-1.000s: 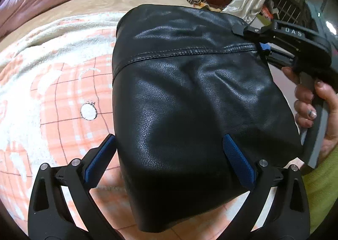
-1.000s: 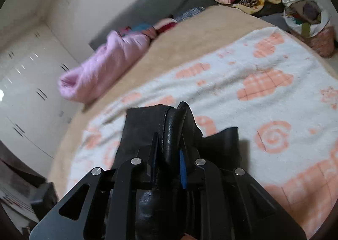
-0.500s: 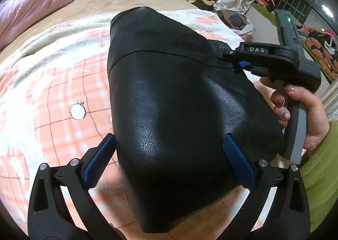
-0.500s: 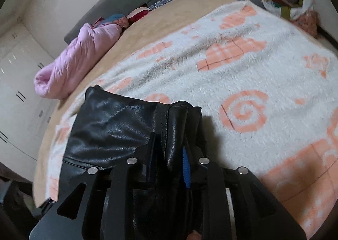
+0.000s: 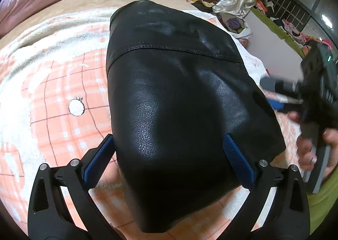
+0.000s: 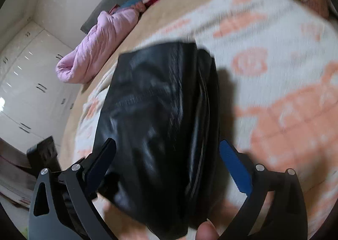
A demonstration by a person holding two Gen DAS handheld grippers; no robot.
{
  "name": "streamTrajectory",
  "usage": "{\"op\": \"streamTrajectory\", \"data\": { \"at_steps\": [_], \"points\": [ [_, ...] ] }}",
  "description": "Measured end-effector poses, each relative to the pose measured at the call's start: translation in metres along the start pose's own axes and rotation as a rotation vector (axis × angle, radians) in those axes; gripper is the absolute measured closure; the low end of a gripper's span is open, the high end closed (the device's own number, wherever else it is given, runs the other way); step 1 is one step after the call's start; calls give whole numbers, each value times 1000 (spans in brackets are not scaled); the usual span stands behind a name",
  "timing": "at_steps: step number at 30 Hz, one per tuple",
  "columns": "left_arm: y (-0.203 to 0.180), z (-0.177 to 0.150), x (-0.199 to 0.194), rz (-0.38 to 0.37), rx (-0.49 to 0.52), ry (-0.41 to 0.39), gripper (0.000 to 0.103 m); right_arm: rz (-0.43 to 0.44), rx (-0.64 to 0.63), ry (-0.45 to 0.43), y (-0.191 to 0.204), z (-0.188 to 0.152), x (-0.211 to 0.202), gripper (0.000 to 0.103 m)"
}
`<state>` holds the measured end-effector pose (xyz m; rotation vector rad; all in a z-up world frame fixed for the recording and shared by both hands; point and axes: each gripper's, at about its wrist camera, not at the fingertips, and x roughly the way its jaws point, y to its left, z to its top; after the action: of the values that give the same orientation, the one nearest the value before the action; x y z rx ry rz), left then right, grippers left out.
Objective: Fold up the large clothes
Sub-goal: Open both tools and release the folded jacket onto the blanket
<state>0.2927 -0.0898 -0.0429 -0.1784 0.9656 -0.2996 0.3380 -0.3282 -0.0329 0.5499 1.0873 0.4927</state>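
Fleecy white-and-orange blanket covers the bed, and on it the folded black leather garment lies flat; the left gripper straddles its near end, jaws spread wide, pads apparently clear of it. The right gripper has just been opening; its jaws gape either side of the garment's edge, pinching nothing.

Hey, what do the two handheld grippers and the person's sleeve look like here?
The left gripper and the right gripper look alike: black angular two-finger frames with silver pivot bolts and textured blue pads inside each finger. Seen from the left wrist, the right gripper's body is black with a small green light. The sleeve is yellow-green.
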Motion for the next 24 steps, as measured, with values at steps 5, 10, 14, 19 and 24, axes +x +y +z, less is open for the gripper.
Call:
{"op": "streamTrajectory", "data": {
  "at_steps": [5, 10, 14, 19, 24],
  "points": [
    [25, 7, -11, -85, -105, -5, 10, 66, 102, 81, -31, -16, 21, 7],
    [43, 20, 1, -124, -173, 36, 10, 122, 84, 39, -33, -23, 19, 24],
    [45, 28, 28, -164, -186, 125, 10, 143, 86, 40, -32, -24, 18, 33],
    [45, 28, 32, -168, -176, 149, 14, 140, 51, 26, -25, -24, 19, 47],
    [46, 26, 16, -130, -188, 88, 27, 114, -37, -30, -7, -22, 17, 52]
  ]
}}
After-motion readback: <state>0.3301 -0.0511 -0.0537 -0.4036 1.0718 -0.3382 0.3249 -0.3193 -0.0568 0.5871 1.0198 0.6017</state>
